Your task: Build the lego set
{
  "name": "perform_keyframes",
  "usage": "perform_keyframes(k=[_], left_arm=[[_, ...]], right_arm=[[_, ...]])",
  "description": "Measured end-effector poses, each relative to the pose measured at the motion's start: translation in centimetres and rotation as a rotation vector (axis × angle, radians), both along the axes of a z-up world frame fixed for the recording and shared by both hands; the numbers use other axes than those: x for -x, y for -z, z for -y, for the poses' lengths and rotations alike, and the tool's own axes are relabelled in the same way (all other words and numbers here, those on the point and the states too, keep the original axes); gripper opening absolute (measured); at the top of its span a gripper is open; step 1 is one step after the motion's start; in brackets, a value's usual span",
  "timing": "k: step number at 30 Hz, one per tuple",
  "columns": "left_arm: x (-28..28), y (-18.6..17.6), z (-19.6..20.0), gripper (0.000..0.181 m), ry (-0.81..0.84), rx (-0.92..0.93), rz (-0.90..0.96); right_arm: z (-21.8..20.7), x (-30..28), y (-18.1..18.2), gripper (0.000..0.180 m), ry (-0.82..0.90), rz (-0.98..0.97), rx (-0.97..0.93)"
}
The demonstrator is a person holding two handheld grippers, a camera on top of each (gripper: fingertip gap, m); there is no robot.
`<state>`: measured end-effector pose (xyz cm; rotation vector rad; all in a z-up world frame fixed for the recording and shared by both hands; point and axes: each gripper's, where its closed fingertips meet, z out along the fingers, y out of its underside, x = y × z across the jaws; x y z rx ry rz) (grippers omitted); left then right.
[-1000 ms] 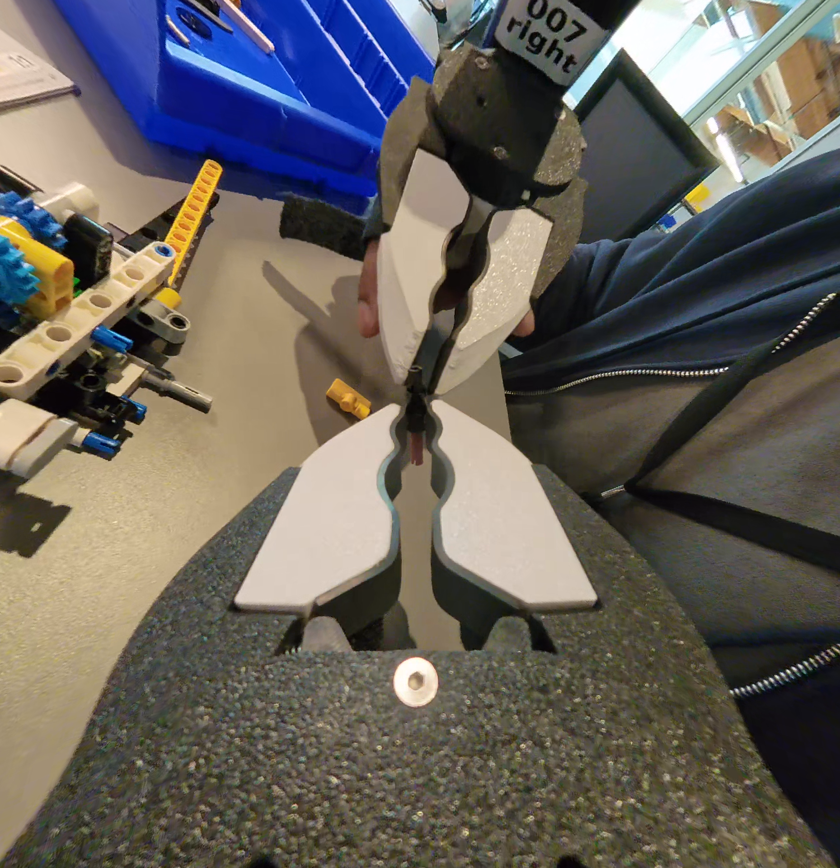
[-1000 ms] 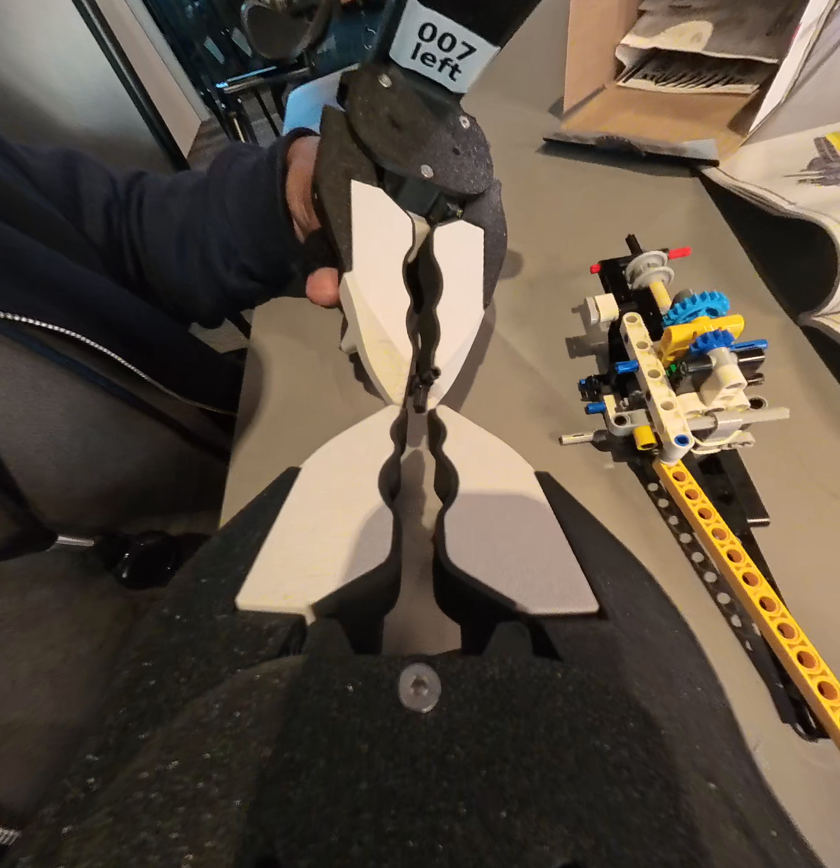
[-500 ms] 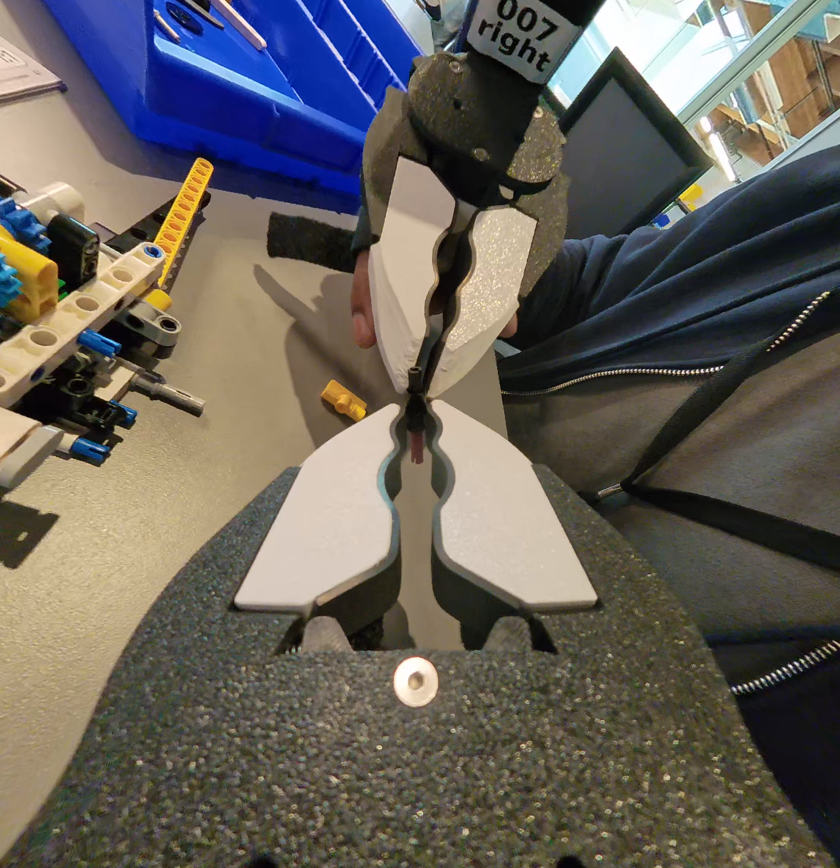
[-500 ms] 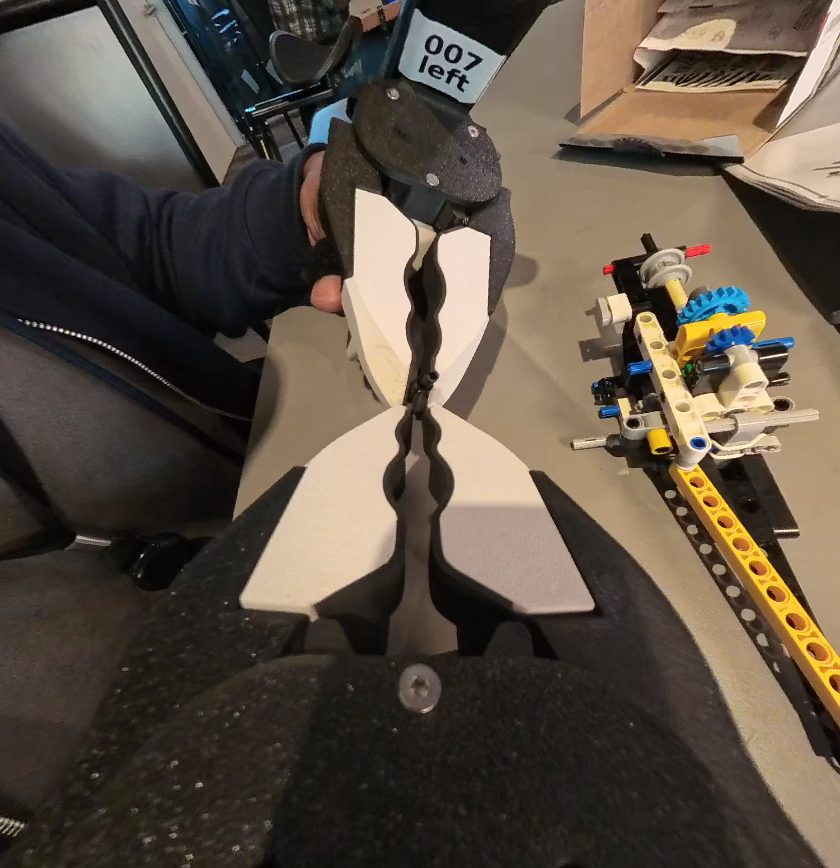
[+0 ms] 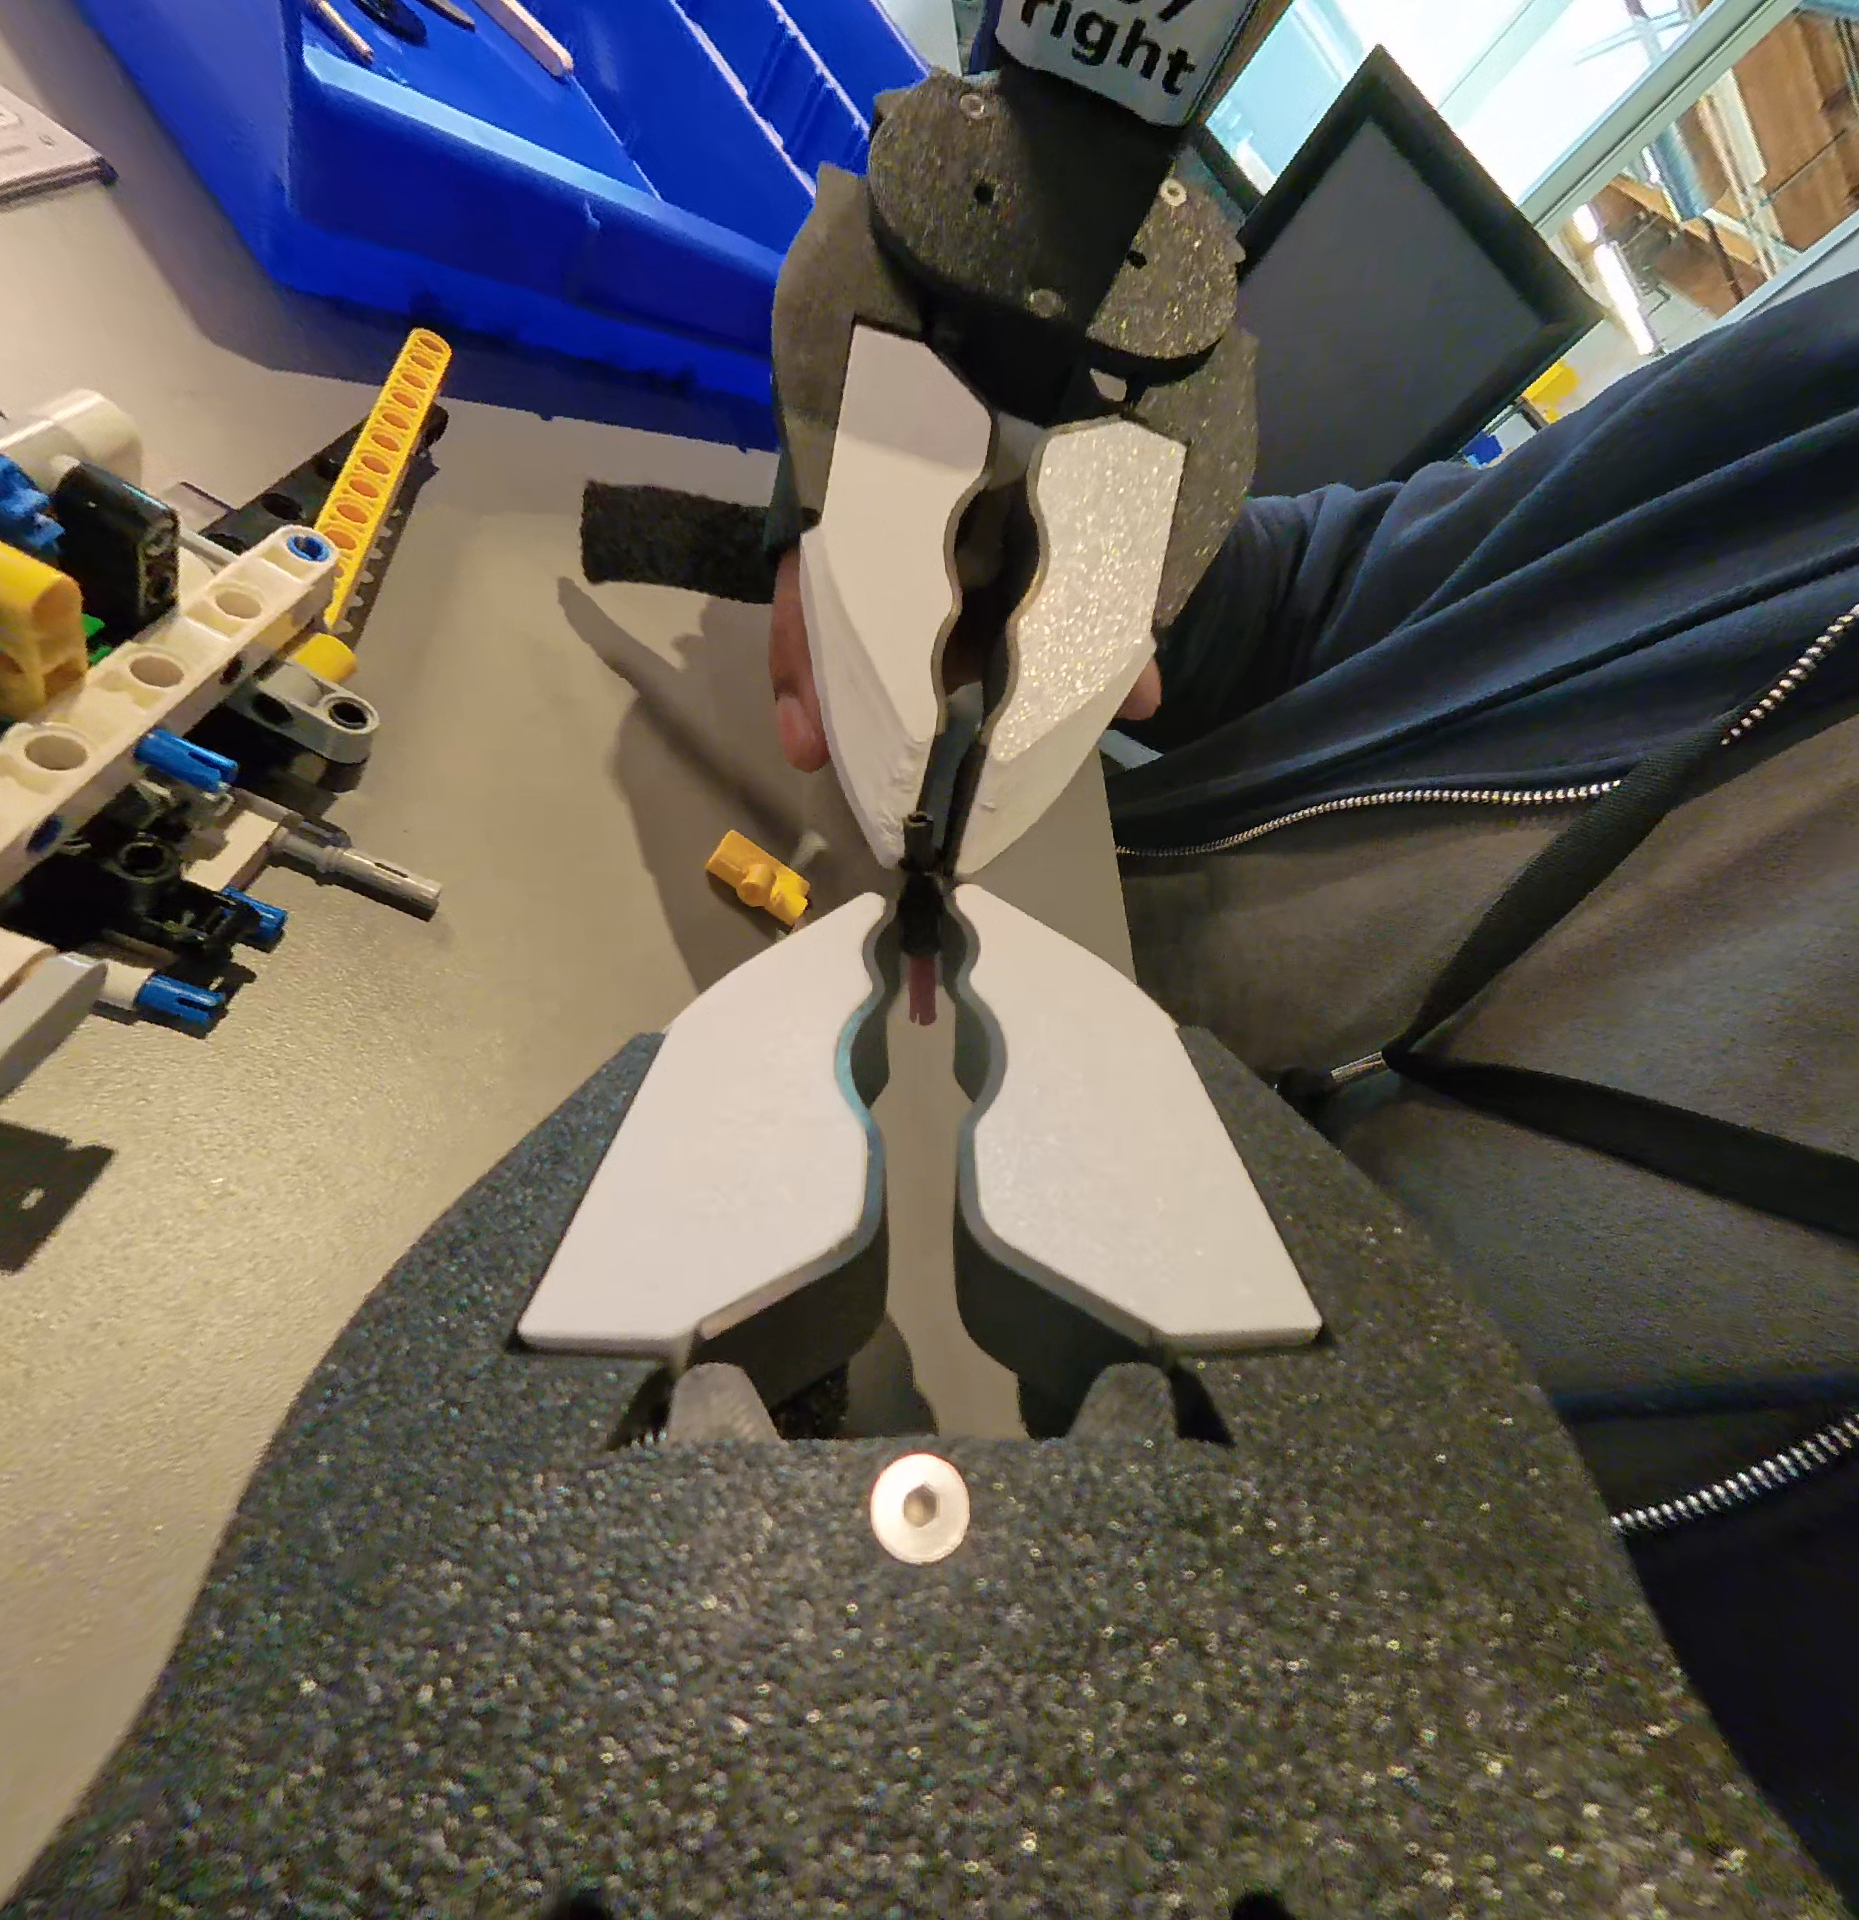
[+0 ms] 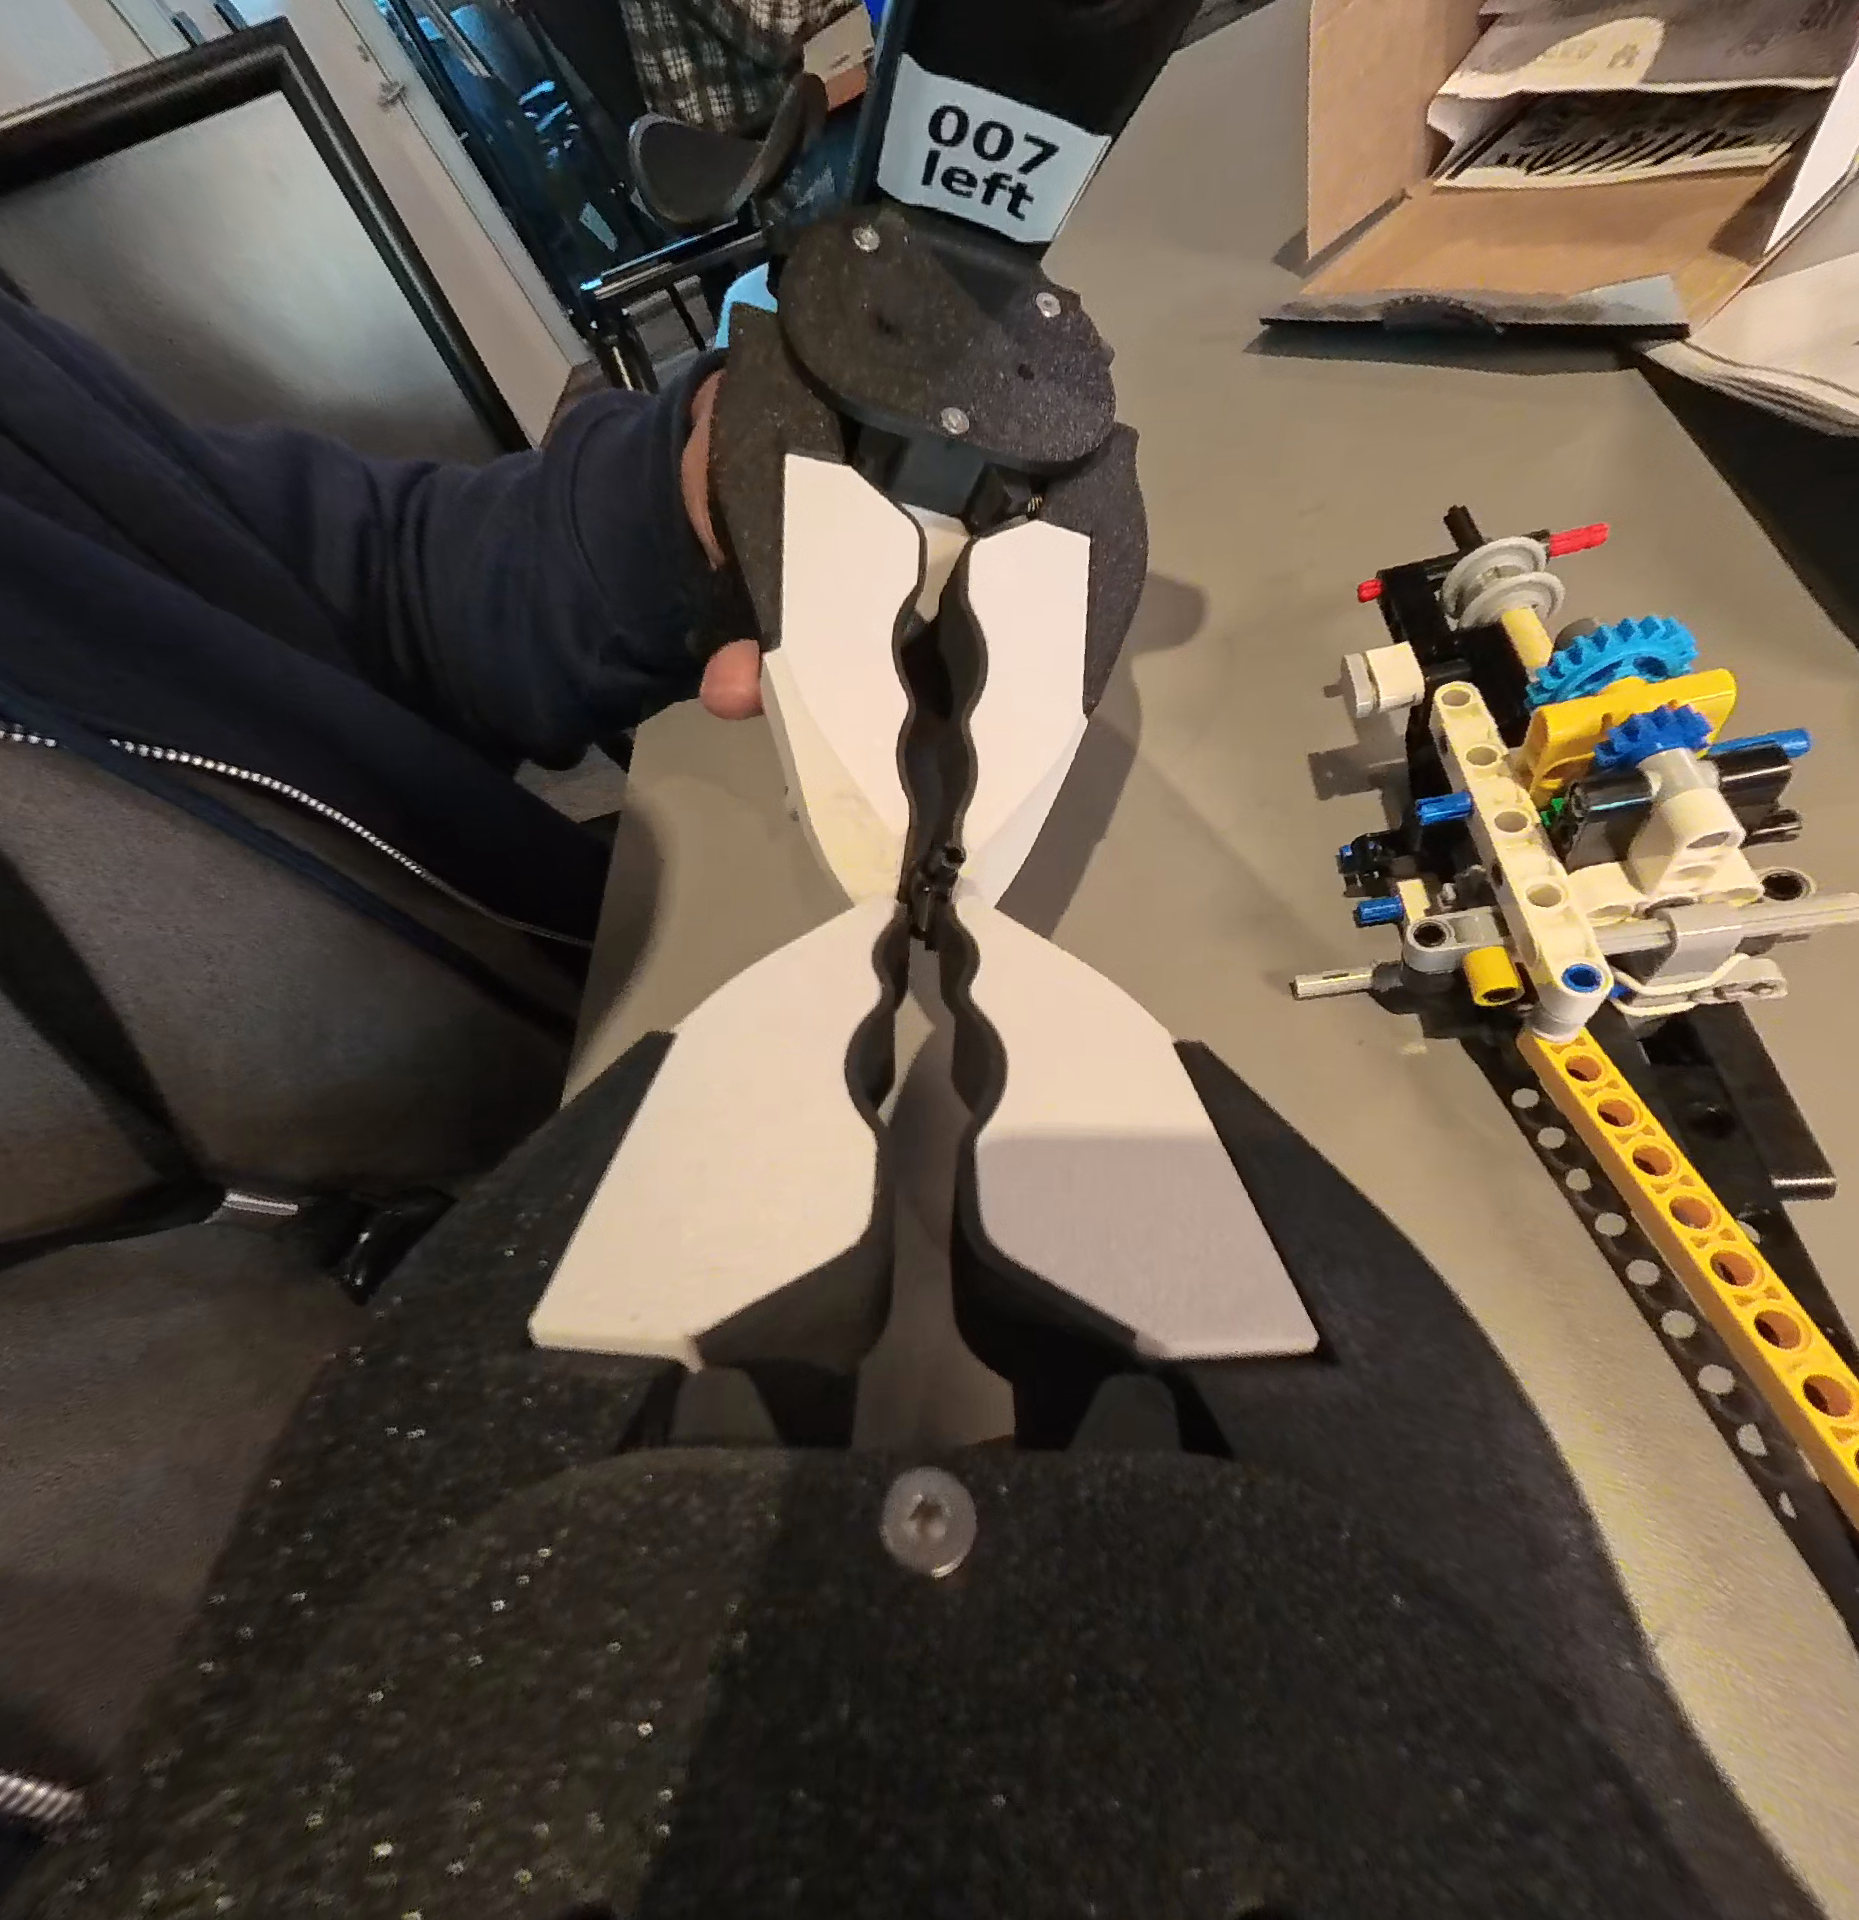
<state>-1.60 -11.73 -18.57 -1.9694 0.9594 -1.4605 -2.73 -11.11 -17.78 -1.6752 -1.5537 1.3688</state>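
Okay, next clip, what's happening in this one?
A person is building a Lego set with a handheld gripper in each hand. The left gripper and right gripper meet tip to tip above the table's edge. Each is shut on a small dark piece; whether these are two parts or one is hard to tell. The half-built model sits aside on the table, untouched, with a loose yellow piece lying near the fingertips.
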Motion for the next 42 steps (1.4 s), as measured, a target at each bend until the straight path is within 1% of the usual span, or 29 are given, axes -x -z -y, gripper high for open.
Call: perform_keyframes(k=[4, 8, 11, 20, 25, 28, 31, 34, 37, 40, 42], left_arm=[[0.0, 0.0, 0.1, 0.007, 0.009, 0.002, 0.002], [0.0, -0.2, 0.1, 0.013, 0.014, 0.009, 0.015], [0.2, -0.4, 0.0, 0.013, 0.009, 0.016, 0.033], [0.1, -0.6, 0.0, 0.012, 0.016, 0.019, 0.048], [0.0, -0.8, 0.0, 0.007, 0.019, 0.019, 0.063], [0.0, -1.0, -0.5, 0.007, -0.015, 0.014, 0.075], [0.3, -0.8, -0.9, 0.007, -0.044, 0.005, 0.061], [0.7, -0.5, -1.3, 0.007, -0.071, 0.002, 0.039], [0.6, -0.3, -1.4, 0.007, -0.074, 0.015, 0.024], [0.4, 0.1, -1.3, 0.007, -0.067, 0.008, 0.000], [0.4, 0.0, -1.3, 0.007, -0.071, 0.002, -0.001]], right_arm=[[0.1, -0.1, 0.0, 0.004, -0.015, 0.006, 0.022], [0.3, -0.2, -0.1, 0.004, -0.041, 0.003, 0.049], [0.3, -0.2, -0.2, 0.004, -0.050, 0.007, 0.056], [0.3, -0.3, -0.3, 0.004, -0.052, 0.007, 0.045], [0.2, -0.3, -0.4, 0.004, -0.045, 0.004, 0.035], [-0.4, -0.3, -0.6, 0.005, 0.003, 0.000, 0.038], [-1.3, -1.6, 0.0, 0.009, 0.100, 0.057, 0.020], [-1.9, -3.8, 1.6, 0.009, 0.195, 0.164, -0.042], [-0.5, -4.2, 2.8, 0.009, 0.182, 0.221, -0.046], [-0.1, -4.1, 4.7, 0.009, 0.173, 0.325, -0.121], [0.0, -3.8, 5.3, 0.009, 0.165, 0.356, -0.159]])
